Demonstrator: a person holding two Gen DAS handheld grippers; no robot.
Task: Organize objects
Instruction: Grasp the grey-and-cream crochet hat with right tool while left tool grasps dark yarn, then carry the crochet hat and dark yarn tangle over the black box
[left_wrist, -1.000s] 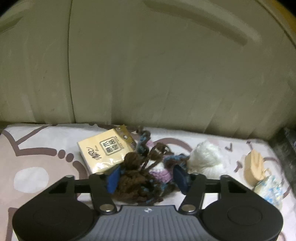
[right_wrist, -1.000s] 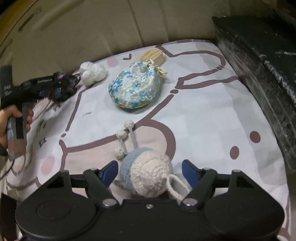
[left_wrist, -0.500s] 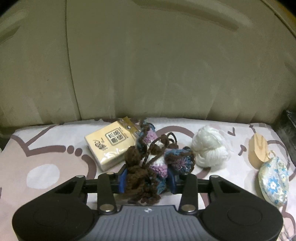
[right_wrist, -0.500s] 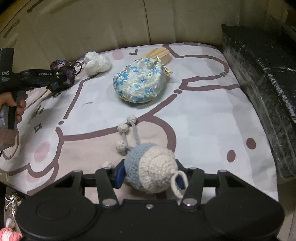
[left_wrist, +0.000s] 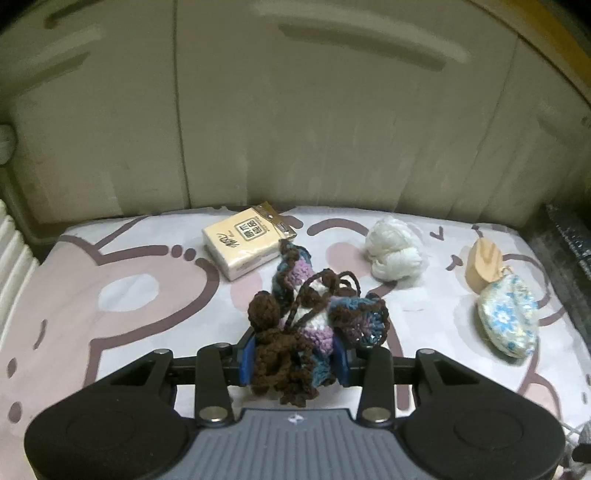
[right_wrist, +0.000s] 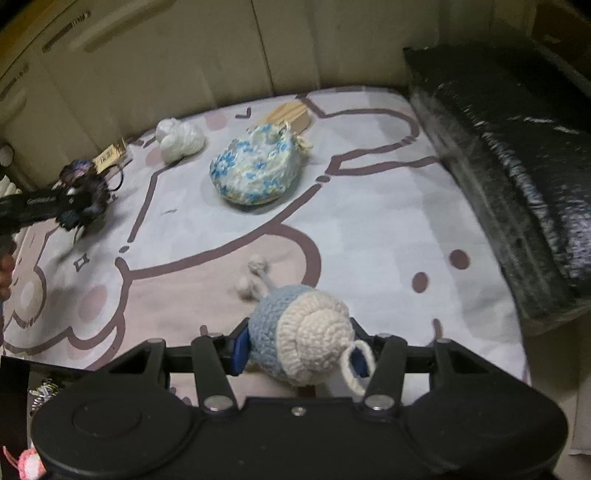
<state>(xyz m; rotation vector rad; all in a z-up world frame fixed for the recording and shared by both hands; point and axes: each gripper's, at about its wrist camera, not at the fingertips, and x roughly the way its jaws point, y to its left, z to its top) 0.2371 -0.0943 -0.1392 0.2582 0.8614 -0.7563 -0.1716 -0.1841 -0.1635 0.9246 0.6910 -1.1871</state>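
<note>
On the bed sheet (left_wrist: 110, 332), both grippers pinch yarn toys.
Left view: the left gripper (left_wrist: 293, 360) squeezes a brown and purple crochet bundle (left_wrist: 306, 325) near a tissue pack (left_wrist: 242, 242). Right view: the right gripper (right_wrist: 301, 356) squeezes a blue and cream crochet ball (right_wrist: 299, 332), in front of the flowered pouch (right_wrist: 255, 170).

We see dim, yellowish indoor light in both fisheye views, corners darkened and straight edges bowed. Motion blur smears the left gripper (right_wrist: 70, 206) at the right view's edge; the black bundle (right_wrist: 517, 155) catches faint glints.
</note>
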